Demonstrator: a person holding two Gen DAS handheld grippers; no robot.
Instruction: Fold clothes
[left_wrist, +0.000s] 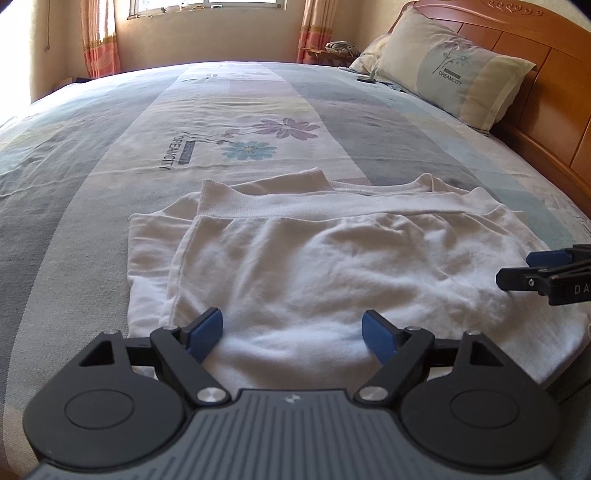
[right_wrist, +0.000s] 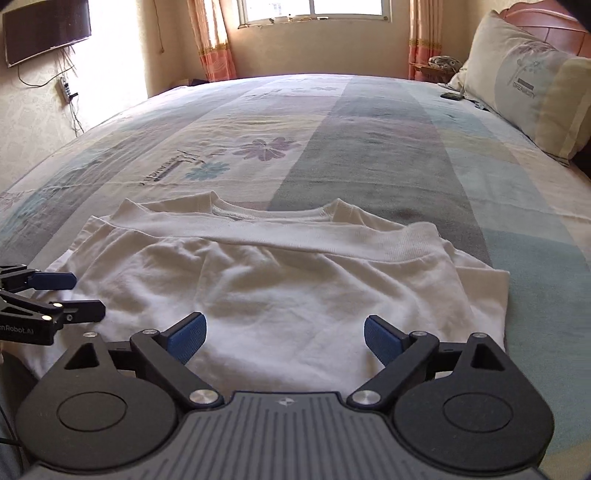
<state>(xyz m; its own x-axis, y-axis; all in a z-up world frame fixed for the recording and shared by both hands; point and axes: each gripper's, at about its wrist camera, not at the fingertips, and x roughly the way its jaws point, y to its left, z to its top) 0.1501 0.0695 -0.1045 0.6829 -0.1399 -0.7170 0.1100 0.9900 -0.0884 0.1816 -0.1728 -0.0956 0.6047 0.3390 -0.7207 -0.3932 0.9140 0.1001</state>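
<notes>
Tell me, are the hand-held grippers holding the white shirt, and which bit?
Neither holds anything. The left hand-held gripper and right hand-held gripper both stand open over the folded white shirt, with no cloth pinched between their blue pads.

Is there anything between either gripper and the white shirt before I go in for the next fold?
Nothing visible. The left gripper and right gripper both hang open right over the near edge of the shirt, with only white cloth between their fingers. The bed around it shows no other items nearby.
</notes>
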